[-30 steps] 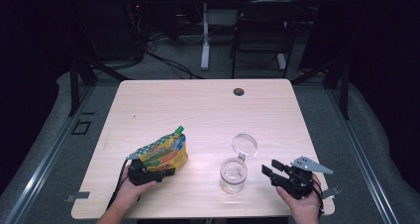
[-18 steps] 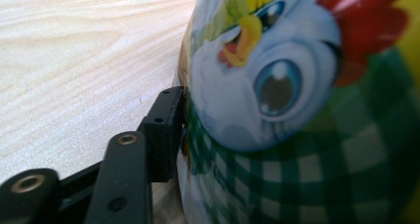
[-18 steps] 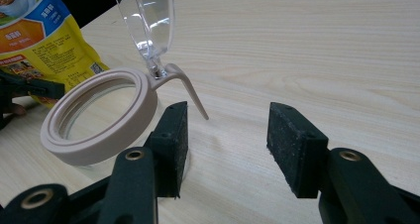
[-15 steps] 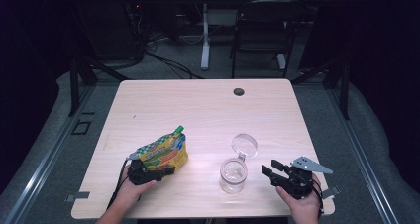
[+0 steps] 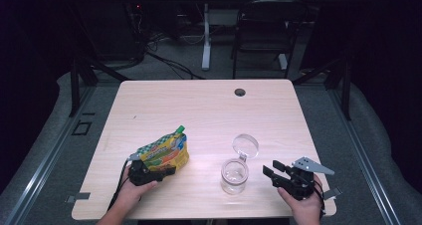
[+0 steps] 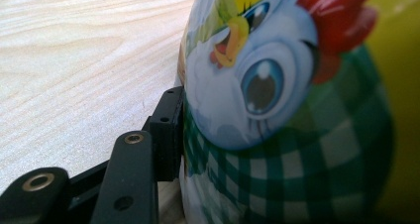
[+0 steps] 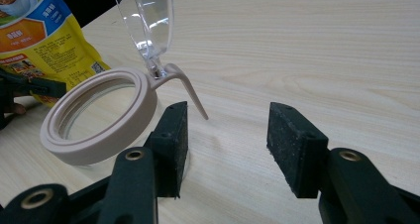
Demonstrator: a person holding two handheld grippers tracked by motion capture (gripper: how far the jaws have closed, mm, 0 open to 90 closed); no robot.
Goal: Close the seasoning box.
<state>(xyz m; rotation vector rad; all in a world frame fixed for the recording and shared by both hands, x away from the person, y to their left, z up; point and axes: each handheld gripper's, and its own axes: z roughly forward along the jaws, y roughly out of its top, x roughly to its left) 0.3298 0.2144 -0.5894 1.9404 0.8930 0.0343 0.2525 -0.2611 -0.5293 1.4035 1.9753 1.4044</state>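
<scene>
The pouch (image 6: pixel 297 115) hides the left gripper's (image 5: pixel 158 171) far jaw.

A light wooden table (image 5: pixel 199 110) carries the things. A yellow food pouch (image 5: pixel 165 152) with a green cap lies on its near left part. A clear glass jar (image 5: pixel 234 174) with a beige rim stands to the right, its clear lid (image 5: pixel 246 146) swung open. A dark round hole (image 5: pixel 240 92) sits near the far edge.

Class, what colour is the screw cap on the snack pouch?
Green: the cap tops the yellow pouch, clearest in the high view.
</scene>
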